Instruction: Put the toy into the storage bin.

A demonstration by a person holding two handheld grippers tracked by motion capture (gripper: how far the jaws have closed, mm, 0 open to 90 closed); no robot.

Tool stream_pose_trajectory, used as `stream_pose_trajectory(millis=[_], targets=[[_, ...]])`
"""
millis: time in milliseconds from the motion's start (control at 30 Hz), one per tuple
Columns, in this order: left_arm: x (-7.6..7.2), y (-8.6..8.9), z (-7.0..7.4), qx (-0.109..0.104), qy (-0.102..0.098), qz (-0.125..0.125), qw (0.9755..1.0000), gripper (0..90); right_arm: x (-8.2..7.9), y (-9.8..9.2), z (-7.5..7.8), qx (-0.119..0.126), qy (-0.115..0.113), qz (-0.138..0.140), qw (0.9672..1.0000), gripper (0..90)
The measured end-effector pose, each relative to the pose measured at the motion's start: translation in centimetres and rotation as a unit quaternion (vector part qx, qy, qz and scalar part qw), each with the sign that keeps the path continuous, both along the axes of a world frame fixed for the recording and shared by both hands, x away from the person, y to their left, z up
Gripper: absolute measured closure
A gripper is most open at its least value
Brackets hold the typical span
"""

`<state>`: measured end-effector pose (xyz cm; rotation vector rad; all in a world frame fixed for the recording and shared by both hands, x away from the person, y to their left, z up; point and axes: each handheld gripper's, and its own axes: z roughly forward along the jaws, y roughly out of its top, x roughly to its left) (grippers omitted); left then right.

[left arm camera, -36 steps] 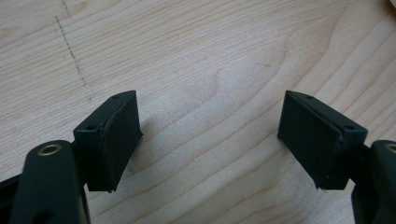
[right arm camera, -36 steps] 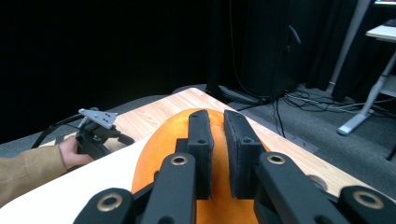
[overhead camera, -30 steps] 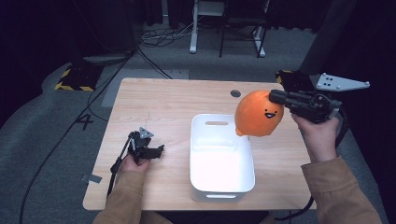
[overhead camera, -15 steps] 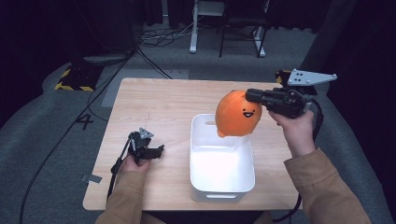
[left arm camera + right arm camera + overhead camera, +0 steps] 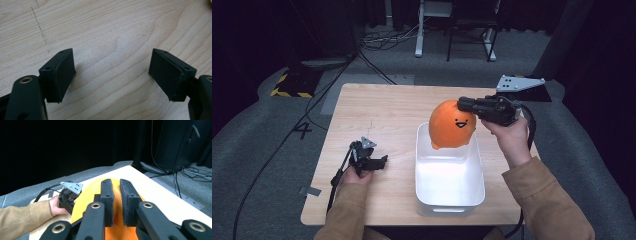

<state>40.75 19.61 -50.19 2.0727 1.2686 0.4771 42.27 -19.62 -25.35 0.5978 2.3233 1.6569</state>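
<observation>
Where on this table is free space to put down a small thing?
The table's far left half, beyond the left gripper, is bare wood. A bare strip runs between that gripper and the white bin. The right side is crowded: the orange plush hangs from the right gripper over the bin.

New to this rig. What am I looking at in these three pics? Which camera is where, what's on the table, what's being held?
There is no robot here: a person sits at a light wooden table and holds a hand-operated black two-finger gripper in each hand.

The high view comes from a fixed camera above the person, looking down at the table. The other two pictures come from cameras riding on each gripper, looking along its fingers.

On the table stands a white rectangular plastic bin.

The right gripper is shut on a round orange plush toy with a small smiling face, pinching it at the top and holding it above the far end of the bin. In the right gripper view its fingers squeeze the orange fabric.

The left gripper lies low on the bare wood left of the bin, open and holding nothing.
</observation>
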Motion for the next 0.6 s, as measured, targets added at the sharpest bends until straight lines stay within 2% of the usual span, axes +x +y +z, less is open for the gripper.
stream_pose_trajectory(millis=[300,600], targets=[[0.0,0.0,0.0,0.0,0.001,0.0,1.0,21.3,0.5,2.1,-1.5,-0.019,0.014,0.01,0.9997,81.3],[0.0,0.0,0.0,-0.001,0.001,-0.001,1.0,21.2,0.8,3.3,-3.4,-0.038,0.033,0.011,0.9987,81.1]])
